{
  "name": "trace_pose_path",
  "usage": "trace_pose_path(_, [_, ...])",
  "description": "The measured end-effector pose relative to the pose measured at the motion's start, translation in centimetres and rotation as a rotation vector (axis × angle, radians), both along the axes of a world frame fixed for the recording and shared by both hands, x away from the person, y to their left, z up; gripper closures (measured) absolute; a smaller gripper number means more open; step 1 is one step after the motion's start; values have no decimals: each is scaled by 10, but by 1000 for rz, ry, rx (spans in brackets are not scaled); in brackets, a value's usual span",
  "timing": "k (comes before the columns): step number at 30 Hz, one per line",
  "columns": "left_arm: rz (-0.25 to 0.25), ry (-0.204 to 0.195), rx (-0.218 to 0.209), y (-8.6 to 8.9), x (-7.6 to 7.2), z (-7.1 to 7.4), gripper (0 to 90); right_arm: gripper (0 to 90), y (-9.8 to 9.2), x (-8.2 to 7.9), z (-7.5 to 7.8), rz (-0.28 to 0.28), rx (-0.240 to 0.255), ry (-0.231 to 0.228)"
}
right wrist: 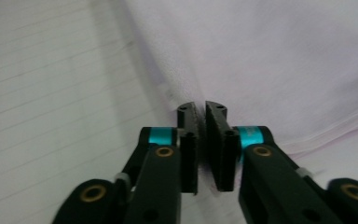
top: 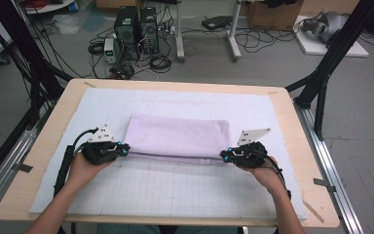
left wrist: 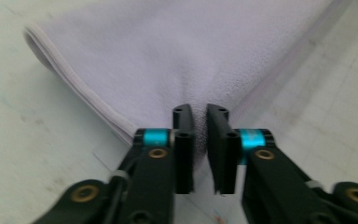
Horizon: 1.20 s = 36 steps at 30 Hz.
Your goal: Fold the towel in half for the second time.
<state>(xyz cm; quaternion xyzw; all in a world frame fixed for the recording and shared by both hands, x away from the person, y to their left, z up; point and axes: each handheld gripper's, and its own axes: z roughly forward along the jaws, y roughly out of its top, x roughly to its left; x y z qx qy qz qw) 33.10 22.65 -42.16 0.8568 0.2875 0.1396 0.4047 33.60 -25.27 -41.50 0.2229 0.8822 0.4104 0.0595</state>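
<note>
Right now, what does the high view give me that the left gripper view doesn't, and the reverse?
High view alone: the whole table, both hands, the right tongs at the folded cloth's near right corner, and computer towers on the floor behind. Left gripper view alone: cloth pinched between nearly shut jaws, plus the hemmed, layered edge. Shared: the lilac cloth, gridded mat and left tongs.

The near corners of the lilac cloth [top: 177,136] are covered by the left gripper [top: 125,149] and the right gripper [top: 222,155]. In the left gripper view the cloth is cut off by the top and right edges, and the fabric caught between the jaws is hidden by the black fingers [left wrist: 183,149]. In the right gripper view the fold layers at the right are blurred. How many layers are pinched cannot be told. Both forearms are cropped by the high view's near edge.
</note>
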Motion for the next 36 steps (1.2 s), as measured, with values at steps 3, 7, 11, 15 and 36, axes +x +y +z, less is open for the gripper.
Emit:
trace_pose_path(3, [28, 13, -27, 6, 2, -1, 623, 688, -2, 0, -5, -15, 12, 25])
trace_pose_path(7, [62, -16, -74, 11, 9, 5, 619, 672, -4, 5, 2, -49, 57, -10])
trace_pose_path(11, [74, 40, -5, 6, 16, -10, 656, 653, 1, 11, -9, -57, 0, 23])
trace_pose_path(15, [82, 48, -18, 7, 14, -17, 672, 671, 4, 8, -22, -49, -53, 31])
trace_pose_path(36, [178, 78, -37, 1, 48, -18, 506, 488, -10, 113, -22, -364, -3, 52])
